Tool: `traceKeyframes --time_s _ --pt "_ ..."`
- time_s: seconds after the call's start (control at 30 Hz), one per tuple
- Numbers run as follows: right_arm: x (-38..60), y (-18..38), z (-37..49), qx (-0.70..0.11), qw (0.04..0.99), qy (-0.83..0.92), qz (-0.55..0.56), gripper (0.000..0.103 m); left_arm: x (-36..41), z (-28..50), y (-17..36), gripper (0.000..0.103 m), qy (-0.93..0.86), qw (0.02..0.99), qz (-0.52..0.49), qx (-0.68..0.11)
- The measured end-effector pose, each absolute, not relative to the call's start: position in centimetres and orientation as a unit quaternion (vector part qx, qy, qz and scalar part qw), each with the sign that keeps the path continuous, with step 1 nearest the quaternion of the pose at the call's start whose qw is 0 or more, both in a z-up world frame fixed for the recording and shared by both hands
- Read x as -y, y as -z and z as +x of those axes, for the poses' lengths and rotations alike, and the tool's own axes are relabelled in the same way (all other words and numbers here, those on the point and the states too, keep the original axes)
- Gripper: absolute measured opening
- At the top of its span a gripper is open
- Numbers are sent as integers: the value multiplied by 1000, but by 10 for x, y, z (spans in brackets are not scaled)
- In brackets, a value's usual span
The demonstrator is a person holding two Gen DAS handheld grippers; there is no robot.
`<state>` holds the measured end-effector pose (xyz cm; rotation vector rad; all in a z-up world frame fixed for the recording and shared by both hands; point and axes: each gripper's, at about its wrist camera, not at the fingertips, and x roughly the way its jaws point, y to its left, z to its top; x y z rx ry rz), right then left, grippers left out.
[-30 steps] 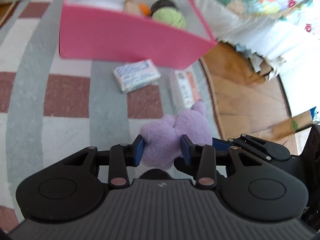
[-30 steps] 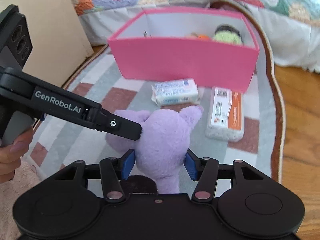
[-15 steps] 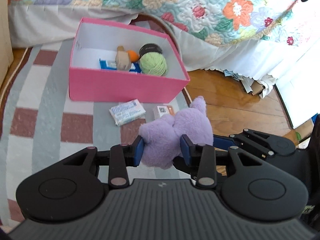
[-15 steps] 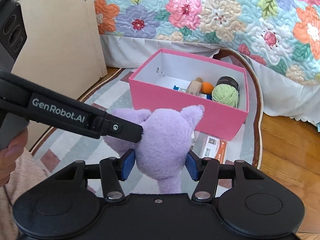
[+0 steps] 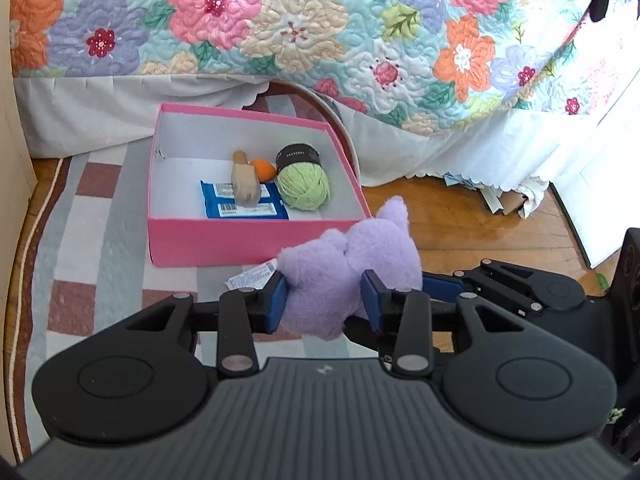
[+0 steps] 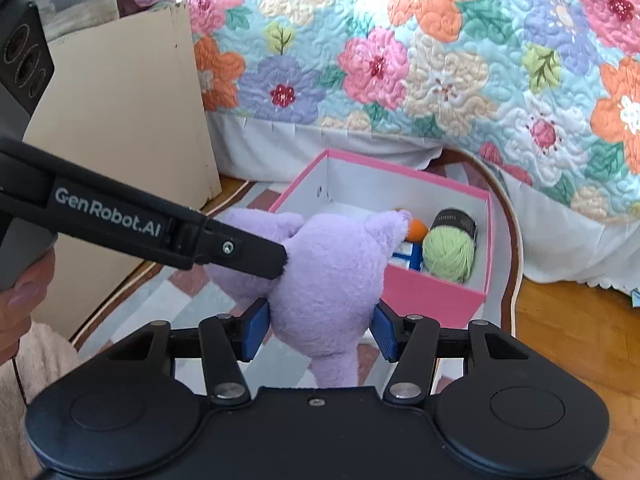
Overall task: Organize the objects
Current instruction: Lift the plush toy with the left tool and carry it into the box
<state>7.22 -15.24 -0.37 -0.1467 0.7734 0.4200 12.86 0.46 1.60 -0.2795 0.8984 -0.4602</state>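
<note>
Both grippers are shut on a purple plush toy (image 5: 344, 268), held in the air above the rug. My left gripper (image 5: 324, 300) grips it from one side; my right gripper (image 6: 318, 320) grips it from the other, and the toy (image 6: 328, 272) fills its jaws. An open pink box (image 5: 192, 240) stands on the rug just beyond the toy, also in the right wrist view (image 6: 436, 292). Inside it lie a green yarn ball (image 5: 304, 186), a wooden piece (image 5: 244, 182), an orange ball (image 5: 264, 169) and a blue packet (image 5: 244, 206).
A white tissue packet (image 5: 252, 276) lies on the striped rug (image 5: 80, 272) in front of the box. A bed with a floral quilt (image 5: 320, 32) stands behind the box. A beige panel (image 6: 120, 128) stands at left. Wood floor (image 5: 480, 224) lies to the right.
Both grippers have lifted the plush toy up from the rug and away from it. The box now shows from above with its contents; the packets on the rug are mostly hidden.
</note>
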Motion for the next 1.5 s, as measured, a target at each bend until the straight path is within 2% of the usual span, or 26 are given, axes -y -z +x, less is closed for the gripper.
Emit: traceKeyframes --time_s 0.4,0.57,0.83,0.97,1.1,1.5 --pt "166 -14 112 -345 914 -198 -79 59 6 176 -36 38 228 867 -145 -418" --pt "183 -14 154 -363 910 -195 -53 58 18 219 -26 38 217 862 -153 -431" --pt "203 22 240 -444 877 -182 8 57 29 298 32 38 184 824 -202 -497" --pt "205 56 270 -483 858 -176 14 57 31 321 76 38 162 805 -228 -522" --pt "215 96 287 -501 846 -169 68 56 33 332 109 38 142 797 -239 -536" --pt "215 133 309 -548 817 -158 87 55 35 345 147 38 135 779 -237 -565"
